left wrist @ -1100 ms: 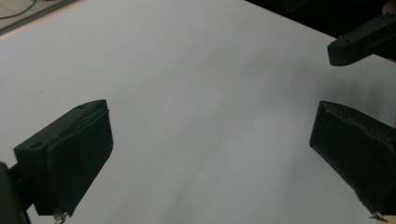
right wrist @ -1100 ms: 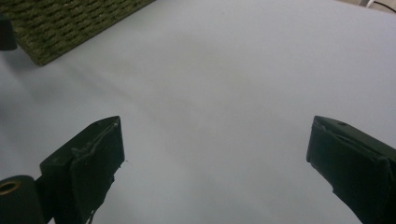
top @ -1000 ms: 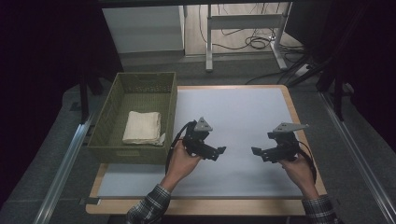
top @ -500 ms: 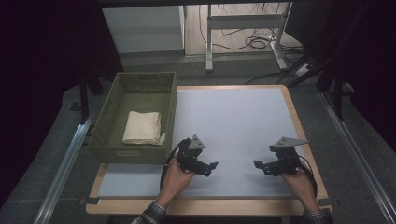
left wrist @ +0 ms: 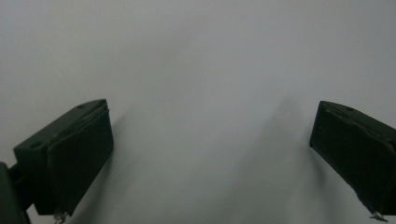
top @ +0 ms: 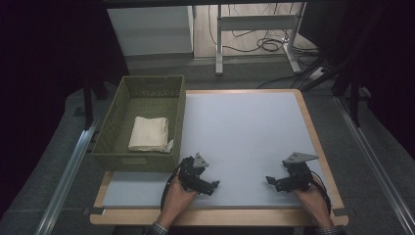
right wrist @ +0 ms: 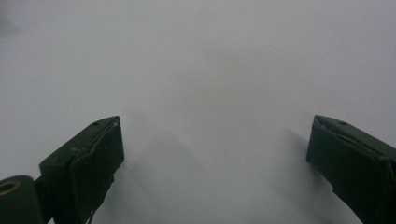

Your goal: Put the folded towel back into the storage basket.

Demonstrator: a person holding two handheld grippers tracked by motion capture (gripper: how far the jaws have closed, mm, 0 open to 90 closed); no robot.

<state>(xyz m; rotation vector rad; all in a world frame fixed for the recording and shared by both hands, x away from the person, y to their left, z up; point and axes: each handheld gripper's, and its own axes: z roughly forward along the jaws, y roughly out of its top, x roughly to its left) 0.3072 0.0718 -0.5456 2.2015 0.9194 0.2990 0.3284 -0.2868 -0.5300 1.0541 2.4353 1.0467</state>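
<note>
A person's 2 hands come in from the near edge of a wooden-rimmed table [top: 313,122] covered by a white mat [top: 244,132]. Each hand holds a black two-jaw gripper low over the mat's near part.

The left gripper [top: 213,185] sits near the front left of the mat, pointing right toward the centre, its cable looping beside the left hand [top: 177,200]. In the left gripper view, its jaws stand wide apart with nothing but plain white mat between them.

The right gripper [top: 270,181] sits near the front right, pointing left, held by the right hand [top: 313,200], with a grey three-cornered plate on top. In the right gripper view, its jaws are likewise spread wide and hold nothing.

The 2 grippers face each other, well apart.

At the table's left edge stands an olive woven basket [top: 105,132]. A folded cream cloth [top: 149,133] lies flat inside it, toward its near end, apart from both grippers.
</note>
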